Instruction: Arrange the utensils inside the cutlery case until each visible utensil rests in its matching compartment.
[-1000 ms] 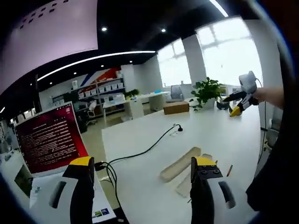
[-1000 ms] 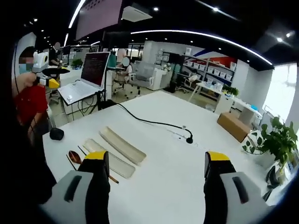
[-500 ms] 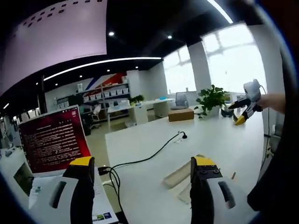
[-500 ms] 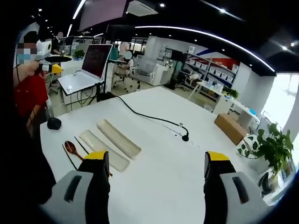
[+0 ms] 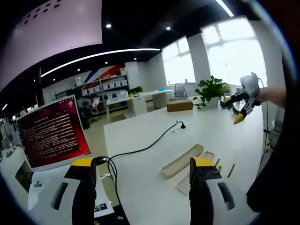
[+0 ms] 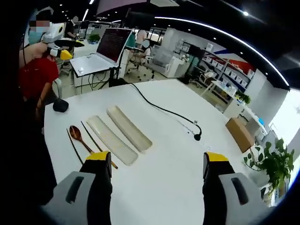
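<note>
While apart, perhaps idle: both grippers (image 5: 138,171) (image 6: 153,166).

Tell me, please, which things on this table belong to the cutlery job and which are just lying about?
Job: cutlery case halves and, wooden spoon, chopsticks.
Lying about: black cable, cardboard box, potted plant, laptop.

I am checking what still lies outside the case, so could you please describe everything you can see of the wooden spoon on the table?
The wooden spoon looks like dark reddish-brown wood, with an oval bowl and a slim straight handle. It lies flat on the white table, outside the pale case halves, alongside the nearer one. A thin dark stick lies on either side of it. The handle's end passes behind the right gripper, whose jaws stand open and hold nothing.
</note>
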Tool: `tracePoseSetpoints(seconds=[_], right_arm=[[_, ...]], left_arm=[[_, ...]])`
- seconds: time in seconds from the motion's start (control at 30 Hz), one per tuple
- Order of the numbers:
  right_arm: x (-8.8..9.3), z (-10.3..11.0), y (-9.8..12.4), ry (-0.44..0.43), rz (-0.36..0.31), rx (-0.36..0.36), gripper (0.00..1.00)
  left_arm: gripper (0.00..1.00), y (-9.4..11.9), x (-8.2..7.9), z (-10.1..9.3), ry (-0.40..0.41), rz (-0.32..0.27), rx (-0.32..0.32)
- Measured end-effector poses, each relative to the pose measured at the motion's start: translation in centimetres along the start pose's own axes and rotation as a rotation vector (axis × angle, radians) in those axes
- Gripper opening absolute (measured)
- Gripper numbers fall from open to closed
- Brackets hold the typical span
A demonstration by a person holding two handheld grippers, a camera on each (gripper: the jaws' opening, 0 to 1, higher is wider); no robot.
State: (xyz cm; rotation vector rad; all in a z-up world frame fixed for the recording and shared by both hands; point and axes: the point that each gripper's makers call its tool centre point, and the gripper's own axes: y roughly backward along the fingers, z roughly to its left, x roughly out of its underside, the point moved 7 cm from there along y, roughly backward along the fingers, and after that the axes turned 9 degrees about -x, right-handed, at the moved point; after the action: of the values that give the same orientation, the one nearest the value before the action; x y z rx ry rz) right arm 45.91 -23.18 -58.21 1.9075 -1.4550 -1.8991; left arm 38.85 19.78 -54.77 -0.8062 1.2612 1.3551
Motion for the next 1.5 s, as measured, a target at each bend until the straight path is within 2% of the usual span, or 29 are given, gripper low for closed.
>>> tracePoseSetpoints(seconds=[0.03, 0.1, 0.5, 0.9, 1.17, 1.5], right_arm=[[0.0, 0.1, -0.1, 0.009, 0.011, -0.007, 0.78], [0.1, 0.3, -0.2, 0.082, 0.047, -0.019, 0.75], [0.2, 1.3, -1.3, 0.094, 0.075, -0.050, 0.76], [0.0, 2.7, -1.9, 0.112, 0.074, -0.096, 0.76], [-0.8, 3.5, -2.4, 0.154, 0.078, -0.134, 0.75], [-1.6, 4.2, -4.0, 0.187, 0.081, -0.184, 0.75]], left_arm=[[0.79, 0.1, -0.1, -0.1, 0.003, -0.002, 0.000], [0.76, 0.2, -0.1, -0.2, -0.003, -0.008, -0.002], [0.77, 1.5, 1.6, -0.4, 0.013, 0.037, -0.011], [0.76, 2.1, 1.7, -0.7, 0.005, 0.047, -0.003], [0.76, 2.4, 1.4, -0.9, 0.023, 0.042, -0.010], [0.72, 3.3, 1.5, 0.4, 0.064, 0.039, -0.046]])
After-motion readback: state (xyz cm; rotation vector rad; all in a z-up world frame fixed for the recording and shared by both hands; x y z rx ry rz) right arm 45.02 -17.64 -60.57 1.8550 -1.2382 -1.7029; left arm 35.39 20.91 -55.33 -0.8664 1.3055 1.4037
